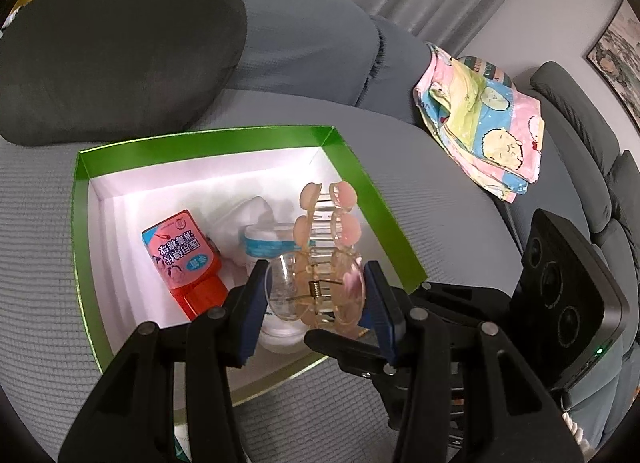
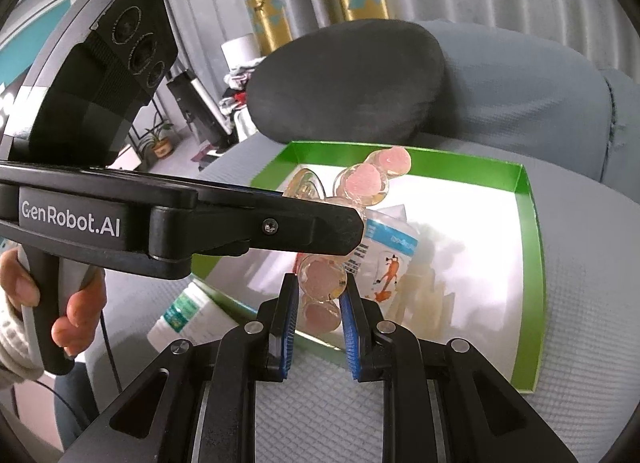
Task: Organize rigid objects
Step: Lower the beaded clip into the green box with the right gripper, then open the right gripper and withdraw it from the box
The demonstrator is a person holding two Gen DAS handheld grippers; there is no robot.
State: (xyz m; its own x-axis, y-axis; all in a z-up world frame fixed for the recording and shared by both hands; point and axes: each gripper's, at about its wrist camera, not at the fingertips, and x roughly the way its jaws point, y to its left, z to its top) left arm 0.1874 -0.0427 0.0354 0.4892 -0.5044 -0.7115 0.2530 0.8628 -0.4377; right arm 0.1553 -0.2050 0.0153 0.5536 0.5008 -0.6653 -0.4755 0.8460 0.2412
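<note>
A translucent pink hair claw clip (image 1: 320, 259) is held above a green-rimmed white box (image 1: 200, 143). My left gripper (image 1: 316, 303) is shut on the clip's handle end. In the right wrist view the clip (image 2: 360, 183) hangs over the box (image 2: 532, 223), and my right gripper (image 2: 320, 303) is shut on the clip's lower discs. The left gripper's finger (image 2: 280, 227) crosses in front. Inside the box lie a red bottle (image 1: 184, 259) and a white jar with a blue label (image 1: 272, 247).
The box rests on a grey sofa seat (image 1: 40, 243). A dark round cushion (image 1: 112, 51) is behind it. A folded cartoon-print cloth (image 1: 488, 123) lies to the right. A white bottle with a green label (image 2: 180, 315) lies outside the box's left edge.
</note>
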